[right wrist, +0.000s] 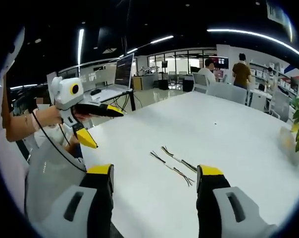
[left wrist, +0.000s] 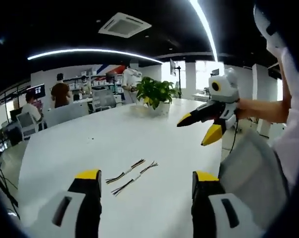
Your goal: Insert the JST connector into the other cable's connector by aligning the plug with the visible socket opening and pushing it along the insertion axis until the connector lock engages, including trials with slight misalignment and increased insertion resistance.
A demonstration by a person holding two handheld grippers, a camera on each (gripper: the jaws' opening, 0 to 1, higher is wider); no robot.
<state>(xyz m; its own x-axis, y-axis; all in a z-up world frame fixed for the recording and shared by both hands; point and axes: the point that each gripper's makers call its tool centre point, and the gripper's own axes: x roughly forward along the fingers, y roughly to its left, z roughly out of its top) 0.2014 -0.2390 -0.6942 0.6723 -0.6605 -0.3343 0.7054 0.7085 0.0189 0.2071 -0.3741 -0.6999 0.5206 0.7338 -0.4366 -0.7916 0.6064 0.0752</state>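
Note:
Two thin wired JST cables lie side by side on the white table (left wrist: pixel 90 144), apart from both grippers. In the left gripper view the cables (left wrist: pixel 132 176) rest just ahead of my left gripper (left wrist: pixel 146 176), between its wide-open yellow-tipped jaws. My right gripper (left wrist: pixel 194 132) hovers above the table at the right, held in a hand, jaws spread and empty. In the right gripper view the cables (right wrist: pixel 172 164) lie ahead of my right gripper (right wrist: pixel 155 170), which is open. The left gripper (right wrist: pixel 106 129) floats at the left, open and empty.
A potted plant (left wrist: pixel 154 94) stands at the table's far end. A monitor (right wrist: pixel 124 71) sits on a desk beyond the table. People and chairs (left wrist: pixel 28 121) are further back. The person's sleeve (left wrist: pixel 253 168) lies by the near table edge.

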